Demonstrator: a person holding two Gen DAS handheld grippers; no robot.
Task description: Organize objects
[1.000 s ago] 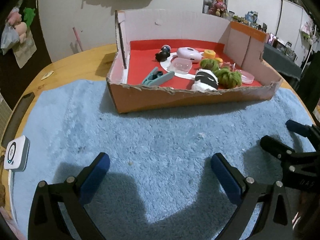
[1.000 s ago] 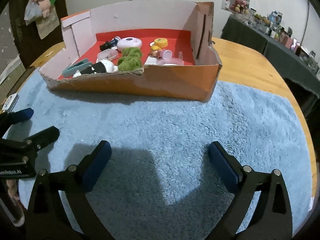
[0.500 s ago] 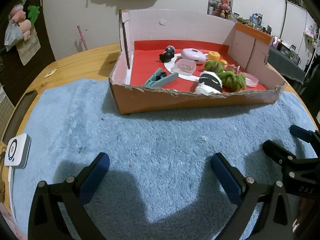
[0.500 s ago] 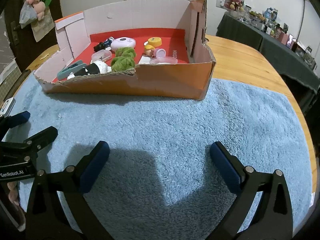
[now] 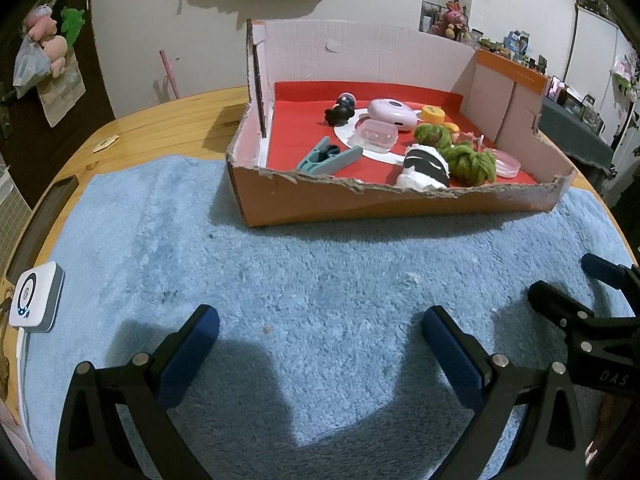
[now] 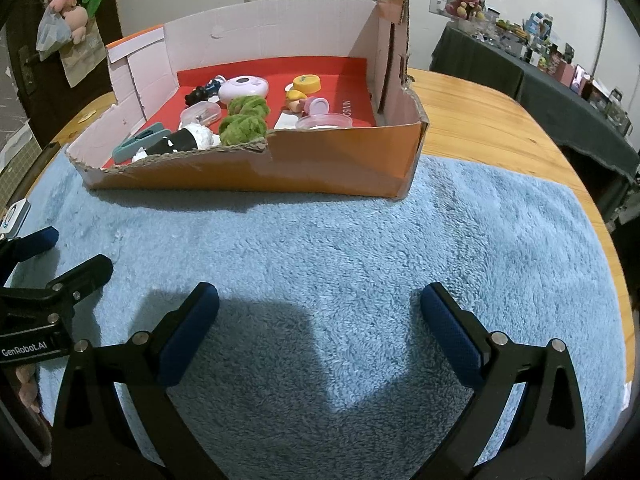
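Both views have crept nearer the box (image 5: 360, 204); our left gripper (image 5: 320, 334) and right gripper (image 6: 319, 312) hang released, so we reach in slowly.

A lived-in home room: a round wooden bench (image 6: 480, 120) under a blue towel (image 6: 360, 260), plush toys (image 5: 44, 40) hung on the far left wall, a far-right shelf (image 6: 560, 64) crowded with trinkets

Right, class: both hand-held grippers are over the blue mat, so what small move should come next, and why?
Probably reach the left hand-held gripper forward toward the teal clip in the cardboard box. Both grippers, the right hand-held gripper included, are open and empty above the blue mat, and the clip lies nearest the box's low torn front edge on the left.
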